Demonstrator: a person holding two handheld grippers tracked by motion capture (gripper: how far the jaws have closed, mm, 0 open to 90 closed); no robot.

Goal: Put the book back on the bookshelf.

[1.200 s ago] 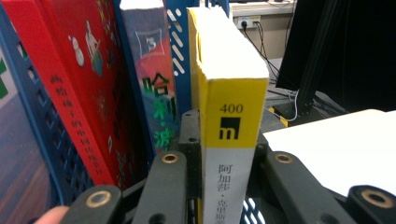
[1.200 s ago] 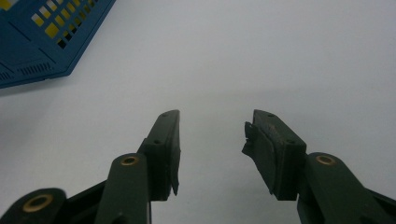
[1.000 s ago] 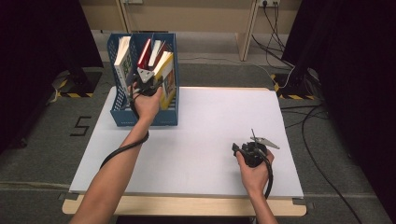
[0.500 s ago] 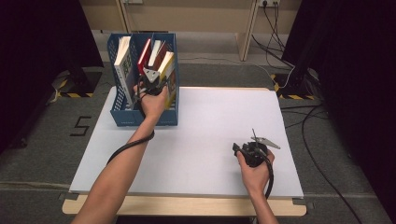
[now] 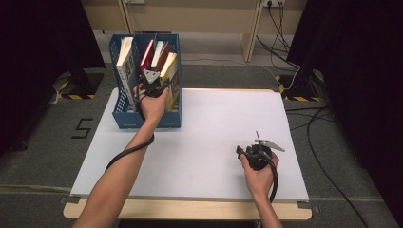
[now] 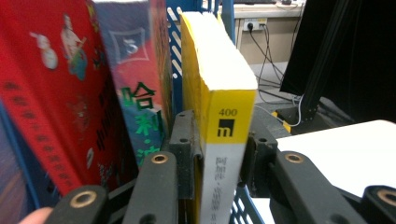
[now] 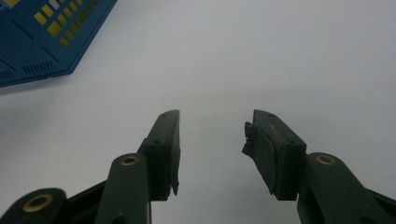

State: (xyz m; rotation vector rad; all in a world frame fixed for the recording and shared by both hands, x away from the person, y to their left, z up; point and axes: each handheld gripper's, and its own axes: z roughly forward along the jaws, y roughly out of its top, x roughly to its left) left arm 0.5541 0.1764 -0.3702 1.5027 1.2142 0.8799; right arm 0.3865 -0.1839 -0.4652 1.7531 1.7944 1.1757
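Left gripper (image 6: 219, 154) has just been opening around the yellow book (image 6: 224, 116) in the blue rack (image 5: 124, 118); right gripper (image 7: 212, 140) rests open on the bench (image 5: 214, 123).

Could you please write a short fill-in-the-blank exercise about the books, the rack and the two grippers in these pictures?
1. The left gripper has its fingers on either side of a book whose cover is ____.
2. The books stand in a rack whose colour is ____.
3. Between the fingers of the right gripper there is ____.
4. The right gripper hangs over the white ____.

Missing words: yellow; blue; nothing; table
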